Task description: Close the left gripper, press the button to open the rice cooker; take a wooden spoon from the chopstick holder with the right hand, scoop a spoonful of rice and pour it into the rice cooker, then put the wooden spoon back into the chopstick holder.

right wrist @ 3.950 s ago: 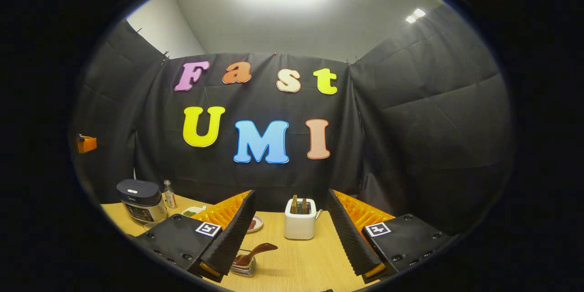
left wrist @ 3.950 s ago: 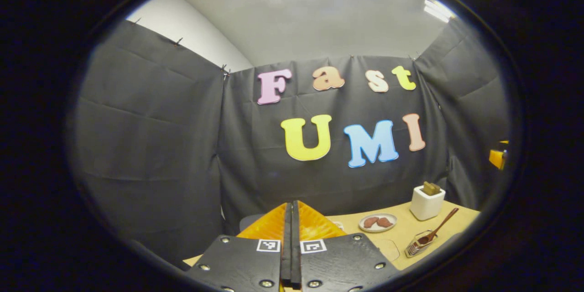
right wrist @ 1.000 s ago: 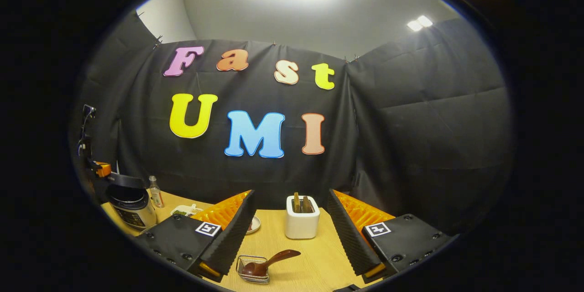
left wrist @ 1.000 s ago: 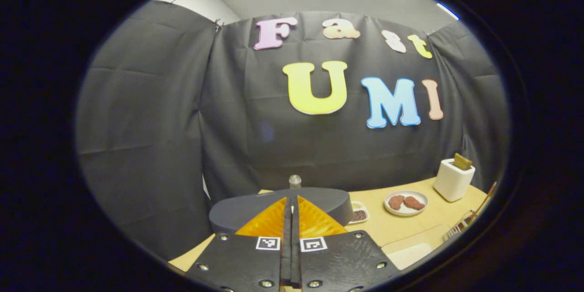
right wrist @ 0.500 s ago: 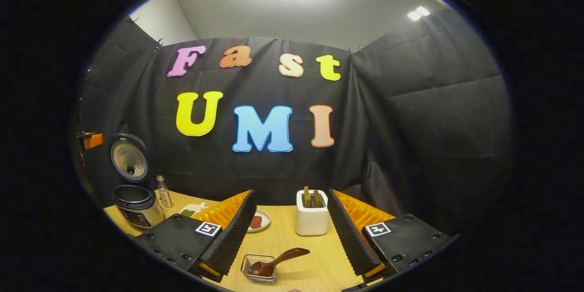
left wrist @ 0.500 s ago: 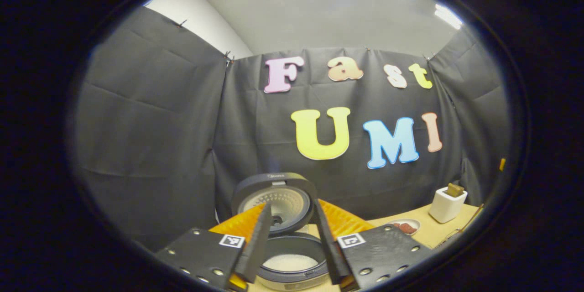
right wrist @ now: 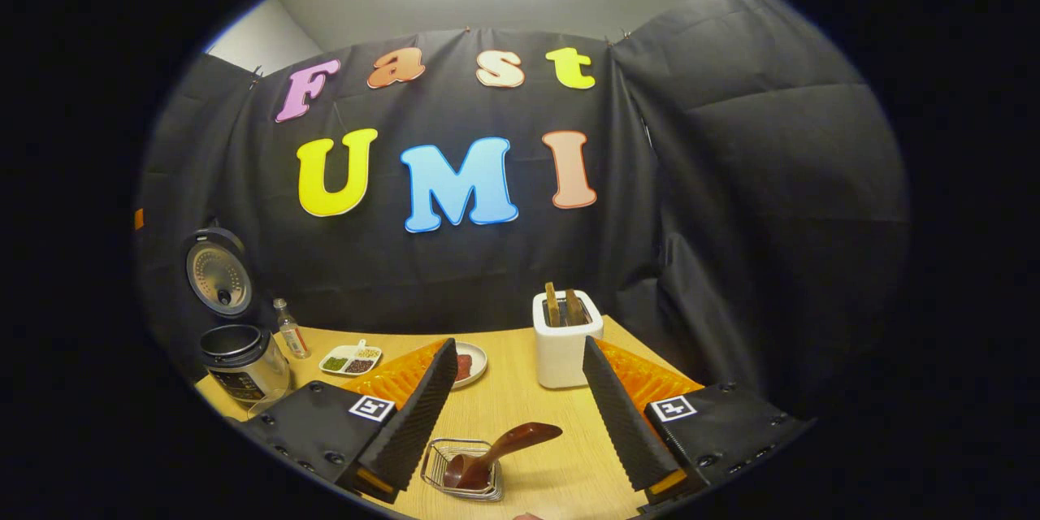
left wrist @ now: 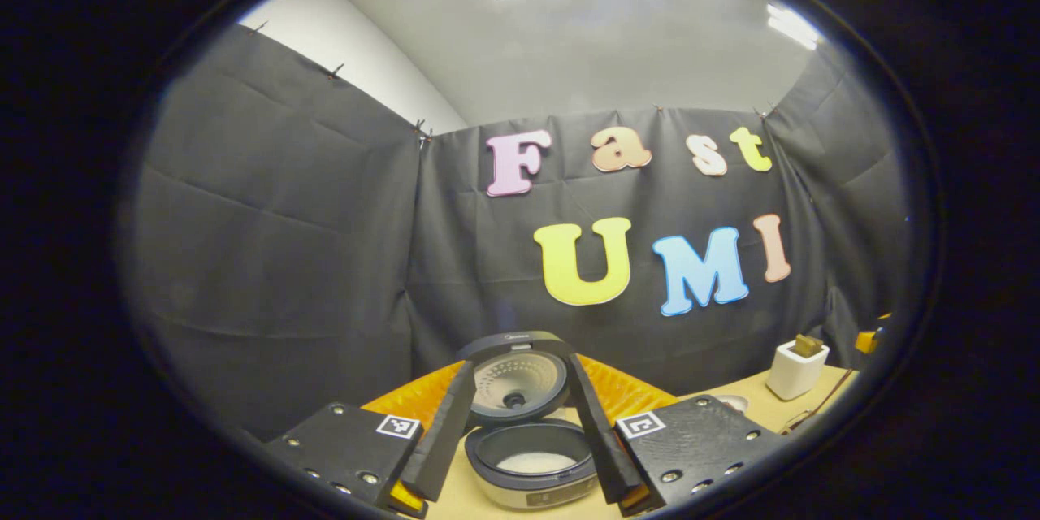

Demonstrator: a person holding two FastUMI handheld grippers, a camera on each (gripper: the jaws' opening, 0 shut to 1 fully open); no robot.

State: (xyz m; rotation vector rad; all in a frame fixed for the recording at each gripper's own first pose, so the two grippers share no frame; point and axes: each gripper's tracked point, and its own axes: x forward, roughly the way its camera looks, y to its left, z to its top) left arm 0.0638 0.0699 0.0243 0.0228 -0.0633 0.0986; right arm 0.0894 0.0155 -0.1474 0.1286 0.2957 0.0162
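Reaching for the spoon [right wrist: 500, 448] in its holder [right wrist: 463, 470], the right gripper [right wrist: 520, 414], jaws wide and empty, risks tipping the light holder; left gripper [left wrist: 520, 431], open and empty, faces the open cooker [left wrist: 532, 463].

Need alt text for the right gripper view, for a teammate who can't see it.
The open right tool hovers above a brown wooden spoon resting in a wire holder on the light wooden table. A white toaster stands behind; the black rice cooker, lid up, sits far left.
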